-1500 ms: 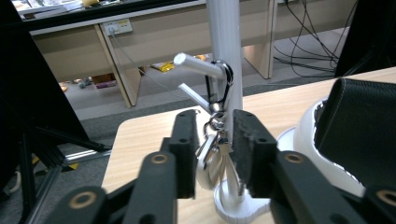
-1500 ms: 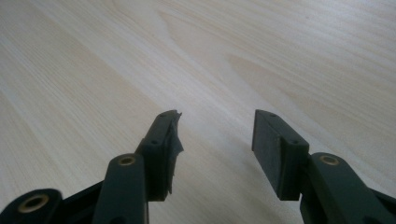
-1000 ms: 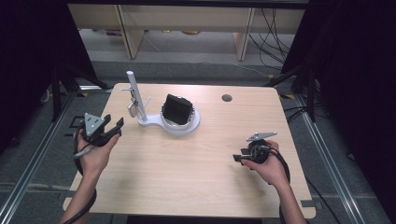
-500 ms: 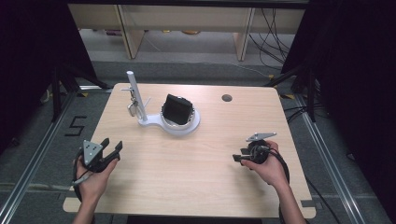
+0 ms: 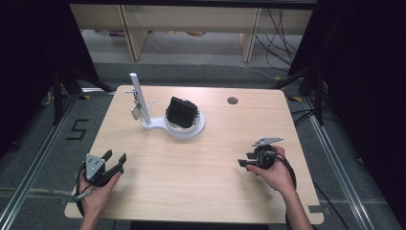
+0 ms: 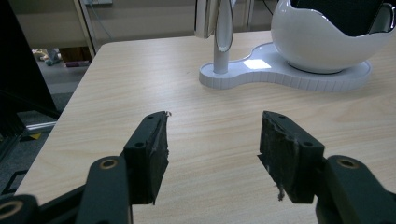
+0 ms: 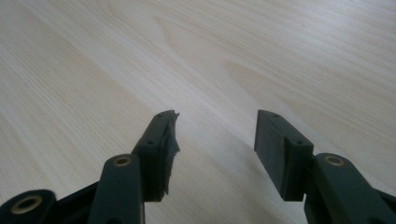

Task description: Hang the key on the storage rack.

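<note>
Held low over the table [image 5: 191, 187] near its front edge: left gripper [image 6: 212, 121], jaws wide apart and just been opening, only bare wood between the pads. Likely a ready stance, aimed at the work before any reach.

Straight ahead of those jaws and a little to their right, well apart from them: white stand [image 6: 280, 74], flat on the wood. Rising from its near end, a slim post [image 6: 219, 46] with a shiny metal piece [image 6: 224, 23] hanging on it. Seated at the stand's wider end, farther right of the jaws, a round white bowl [image 6: 327, 42] cradling a black object [image 6: 345, 9], which sits tilted and pokes above the rim. Probably parked there to keep it steady and off the table.

Resting near the front right of the table: right gripper [image 7: 215, 116], jaws also standing apart, empty, pointing across the wood towards the left gripper. Nothing but wood grain in front of its pads.

Between either pair of jaws and the stand, no obstacle. Worth minding on a reach from the left: the post and its hanging piece stand nearer to the jaws than the bowl does. Far beyond the right jaws, a small round hole [image 5: 232, 100] in the tabletop, and past the table's far edge a shelf unit [image 5: 191, 19].
</note>
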Motion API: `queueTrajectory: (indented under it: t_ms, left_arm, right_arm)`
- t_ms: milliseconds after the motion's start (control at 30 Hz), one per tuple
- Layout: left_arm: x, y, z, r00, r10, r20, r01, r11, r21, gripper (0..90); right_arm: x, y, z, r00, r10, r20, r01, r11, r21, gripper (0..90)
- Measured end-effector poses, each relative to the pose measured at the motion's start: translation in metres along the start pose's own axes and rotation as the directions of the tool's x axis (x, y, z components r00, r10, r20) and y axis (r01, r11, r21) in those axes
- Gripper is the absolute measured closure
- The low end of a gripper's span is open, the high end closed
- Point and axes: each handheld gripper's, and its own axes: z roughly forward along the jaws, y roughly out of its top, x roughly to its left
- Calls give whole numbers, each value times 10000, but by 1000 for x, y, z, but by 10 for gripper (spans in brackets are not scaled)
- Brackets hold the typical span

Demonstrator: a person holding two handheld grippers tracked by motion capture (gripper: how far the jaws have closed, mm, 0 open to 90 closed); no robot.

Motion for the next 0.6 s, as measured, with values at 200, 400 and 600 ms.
queueTrajectory:
  t_ms: [200,400,600]
  left_arm:
    - [3,0,-1,9993,-368,-53,367,9992,-146,401]
    - [4,0,0,9992,-400,-62,400,9992,-52,400]
    - [4,0,1,9987,-512,-74,512,9986,-120,386]
  right_arm:
    - [1,0,0,10000,45,-10,-45,10000,48,489]
    - [4,-1,0,9993,381,13,-381,9992,-81,483]
    - [2,-1,-2,9998,165,72,-165,9999,-48,480]
